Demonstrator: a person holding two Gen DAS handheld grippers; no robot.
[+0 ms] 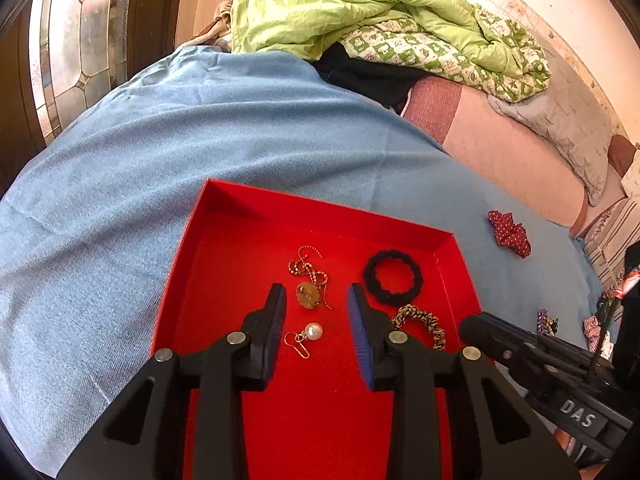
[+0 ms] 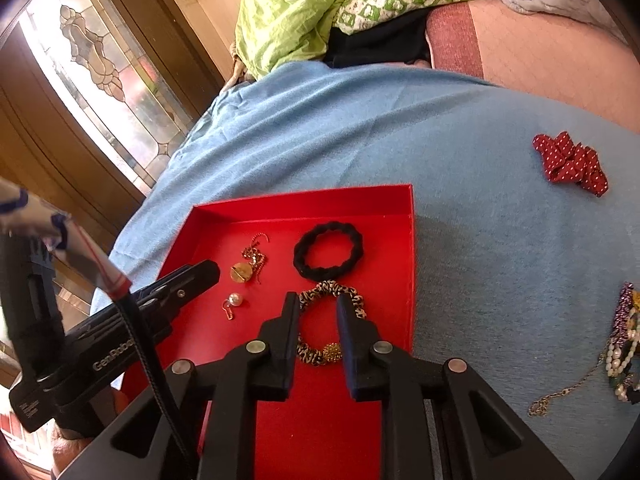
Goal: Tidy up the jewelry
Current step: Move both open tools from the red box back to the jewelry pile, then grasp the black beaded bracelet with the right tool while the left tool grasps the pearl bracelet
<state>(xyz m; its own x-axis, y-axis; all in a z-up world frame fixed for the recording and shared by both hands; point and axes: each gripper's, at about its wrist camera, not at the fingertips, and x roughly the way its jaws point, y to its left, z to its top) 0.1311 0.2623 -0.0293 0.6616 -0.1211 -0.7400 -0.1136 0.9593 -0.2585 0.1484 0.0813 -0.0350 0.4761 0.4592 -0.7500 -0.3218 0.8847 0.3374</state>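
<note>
Though both hand-held grippers [image 1: 316, 328] [image 2: 318, 332] gape over red tray [image 2: 404, 240], only rt view shows necklace pile [image 2: 624, 340].

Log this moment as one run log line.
left gripper: jaws open, over pearl earring | right gripper: open, over leopard bracelet | red tray: four items

I've got a bright red tray [image 2: 406, 216] on a light blue cloth [image 2: 400, 128]; black hair tie [image 2: 328, 251]; leopard-print scrunchie [image 2: 326, 292]; red white-dotted scrunchie [image 2: 570, 164].

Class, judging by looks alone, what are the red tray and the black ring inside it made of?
Red tray: probably card with a felt-like lining, given its thin, sharply folded walls and matte floor. Black ring: seemingly fabric-covered elastic, going by its soft, ruched, non-shiny surface.
</note>
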